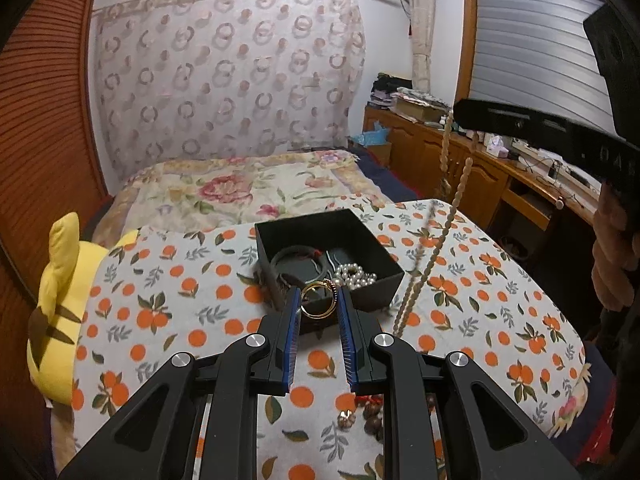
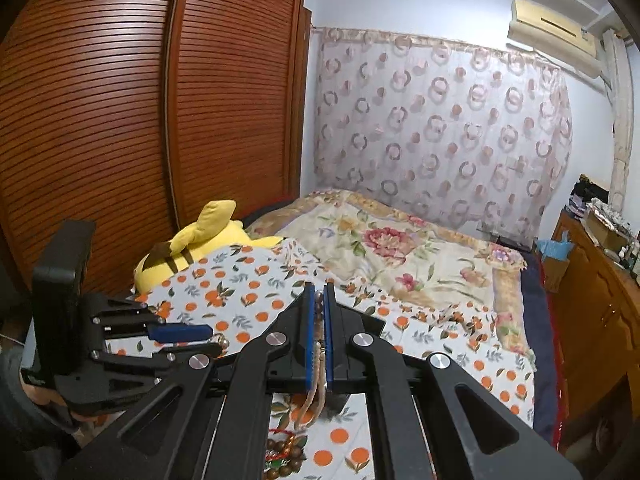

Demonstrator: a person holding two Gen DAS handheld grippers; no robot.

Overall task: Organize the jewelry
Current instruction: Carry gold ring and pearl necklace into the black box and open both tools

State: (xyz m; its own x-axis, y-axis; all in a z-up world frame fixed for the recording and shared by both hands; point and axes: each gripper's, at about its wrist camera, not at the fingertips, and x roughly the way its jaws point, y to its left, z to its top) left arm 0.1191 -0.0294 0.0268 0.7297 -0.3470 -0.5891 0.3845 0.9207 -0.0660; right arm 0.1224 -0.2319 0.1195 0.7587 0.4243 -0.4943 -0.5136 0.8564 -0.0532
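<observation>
Scene is set on a bed (image 2: 420, 248) with a floral quilt; a louvred wooden wardrobe (image 2: 120, 120) is seen on one side, a circle-patterned curtain (image 1: 228, 80) behind. An orange-print cloth (image 1: 160, 300) is spread over the near part of the bed, with a yellow plush toy (image 1: 60, 300) lying at its edge. A black box (image 1: 332, 256) is sat open on the cloth; a dark bangle and a pearl bracelet (image 1: 356, 276) are seen inside it. Left gripper (image 1: 319, 300) is held just short of the box, fingers narrow and clamped on gold rings (image 1: 318, 300), which are raised over the box's near edge. Right gripper (image 2: 319, 292) is held higher, fingers fully closed on a beige beaded necklace (image 1: 444, 200); its strands are hung down beside the box to the cloth. Brown wooden beads (image 2: 280, 456) are left loose on the cloth, below the grippers.
</observation>
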